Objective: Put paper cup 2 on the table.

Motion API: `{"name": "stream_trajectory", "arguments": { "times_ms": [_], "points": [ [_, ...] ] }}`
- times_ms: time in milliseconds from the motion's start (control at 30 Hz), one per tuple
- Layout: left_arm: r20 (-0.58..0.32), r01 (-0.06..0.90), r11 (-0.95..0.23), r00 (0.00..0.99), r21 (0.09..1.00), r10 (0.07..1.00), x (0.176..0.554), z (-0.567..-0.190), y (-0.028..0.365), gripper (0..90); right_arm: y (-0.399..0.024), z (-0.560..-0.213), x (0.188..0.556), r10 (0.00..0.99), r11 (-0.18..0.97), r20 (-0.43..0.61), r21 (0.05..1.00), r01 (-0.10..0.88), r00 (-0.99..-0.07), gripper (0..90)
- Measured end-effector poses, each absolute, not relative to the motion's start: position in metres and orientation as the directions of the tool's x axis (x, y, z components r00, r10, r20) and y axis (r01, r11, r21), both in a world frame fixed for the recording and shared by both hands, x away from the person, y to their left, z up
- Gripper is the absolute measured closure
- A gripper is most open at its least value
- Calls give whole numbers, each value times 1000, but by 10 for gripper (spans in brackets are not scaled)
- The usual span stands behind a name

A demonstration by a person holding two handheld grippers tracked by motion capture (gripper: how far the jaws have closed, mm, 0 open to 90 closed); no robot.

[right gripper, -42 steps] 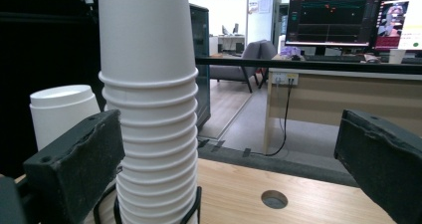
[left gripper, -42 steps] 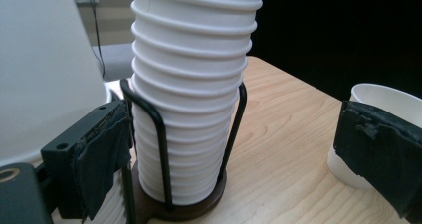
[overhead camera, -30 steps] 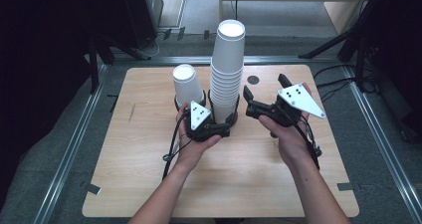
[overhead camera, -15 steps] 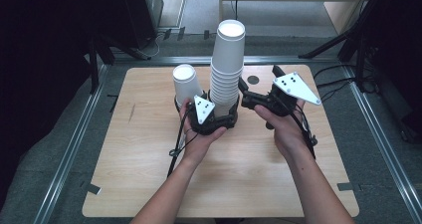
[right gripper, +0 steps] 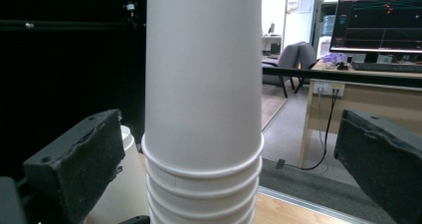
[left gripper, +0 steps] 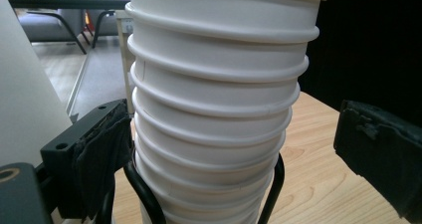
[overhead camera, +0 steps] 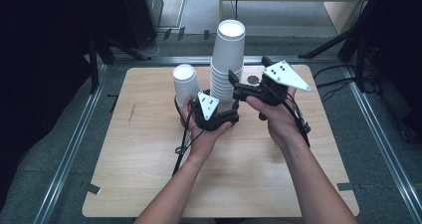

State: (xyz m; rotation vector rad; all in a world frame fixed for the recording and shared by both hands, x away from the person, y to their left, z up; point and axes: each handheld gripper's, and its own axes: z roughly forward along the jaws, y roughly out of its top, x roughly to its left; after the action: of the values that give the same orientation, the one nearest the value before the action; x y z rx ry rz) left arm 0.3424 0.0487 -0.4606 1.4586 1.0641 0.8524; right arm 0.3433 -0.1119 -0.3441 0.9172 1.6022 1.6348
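Observation:
A tall stack of white paper cups [overhead camera: 226,67] stands at the table's middle back, with a shorter white cup [overhead camera: 185,84] just to its left. My left gripper [overhead camera: 223,108] is at the stack's base, open. In the left gripper view its jaws flank the stack [left gripper: 214,109]; the left pad [left gripper: 102,154] is right against the cups, the right pad [left gripper: 380,154] well apart. My right gripper [overhead camera: 238,87] reaches the stack from the right, higher up. It is open, its jaws standing wide on either side of the upper cups [right gripper: 204,84].
A black wire loop [left gripper: 144,194] circles the stack's bottom. The wooden table [overhead camera: 149,149] has bare room in front and to both sides. Beyond it are metal rails, a dark floor, a desk with a monitor [right gripper: 378,25] and chairs.
My right gripper has moved left and forward toward the stack, so its jaws now flank the upper cups. The left gripper has stayed at the stack's base.

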Motion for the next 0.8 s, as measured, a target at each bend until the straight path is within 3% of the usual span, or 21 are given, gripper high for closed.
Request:
{"name": "stream_trajectory", "arguments": {
  "times_ms": [800],
  "points": [
    [-43,164,-6,293,986,955,355,-461,41,21,-83,-336,388,810,-7,30,999,42,-585,0]
  ]
}}
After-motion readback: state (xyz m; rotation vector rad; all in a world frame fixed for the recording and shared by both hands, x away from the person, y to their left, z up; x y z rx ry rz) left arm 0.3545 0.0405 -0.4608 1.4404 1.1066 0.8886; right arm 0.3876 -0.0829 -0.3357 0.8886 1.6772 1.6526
